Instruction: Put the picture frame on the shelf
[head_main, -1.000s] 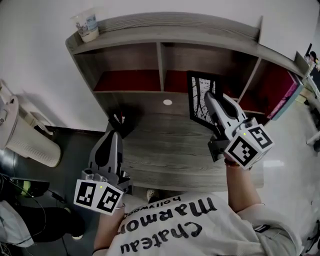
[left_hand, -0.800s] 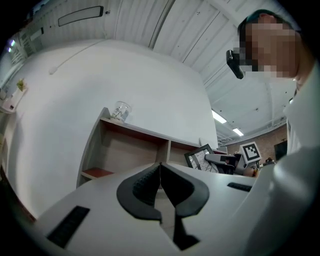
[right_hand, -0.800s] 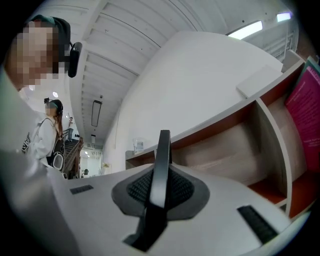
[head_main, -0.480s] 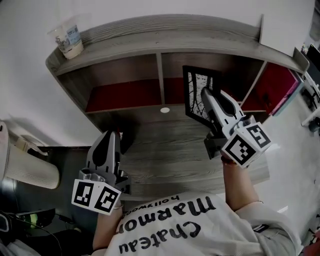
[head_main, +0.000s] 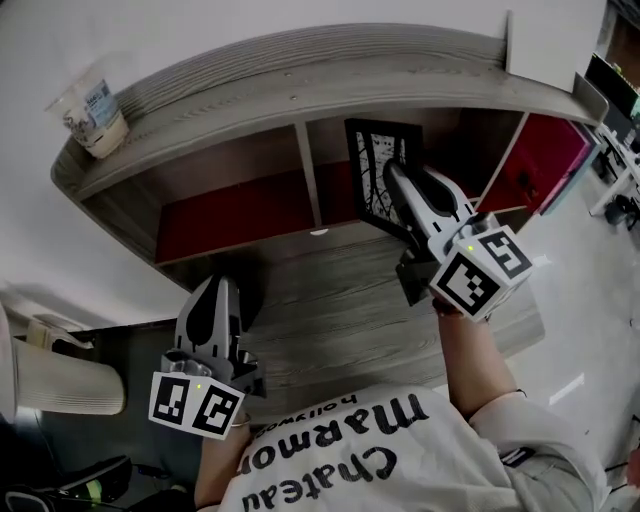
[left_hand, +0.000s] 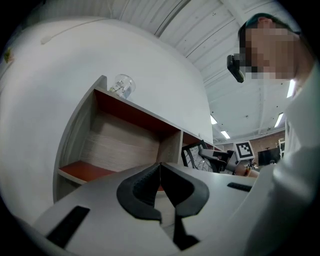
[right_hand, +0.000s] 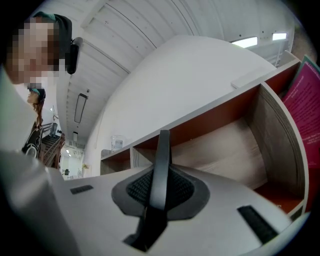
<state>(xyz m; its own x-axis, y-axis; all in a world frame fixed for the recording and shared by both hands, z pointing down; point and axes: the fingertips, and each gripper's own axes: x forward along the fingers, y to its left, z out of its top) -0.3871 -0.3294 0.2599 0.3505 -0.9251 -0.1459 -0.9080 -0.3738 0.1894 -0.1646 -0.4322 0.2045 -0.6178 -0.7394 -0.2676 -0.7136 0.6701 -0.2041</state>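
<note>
At the middle shelf bay (head_main: 447, 140), picture frame (head_main: 368, 168) in right tongs (head_main: 393, 174).

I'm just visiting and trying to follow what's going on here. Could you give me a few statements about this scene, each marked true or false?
1. The right claw is clamped on the picture frame. True.
2. The left claw is holding a cup. False: its jaws are closed on nothing, and the cup stands on top of the shelf.
3. The picture frame lies flat on the desk. False: it is held upright, above the desk, at the shelf's middle compartment.
4. The cup is at the left end of the shelf's top. True.
</note>
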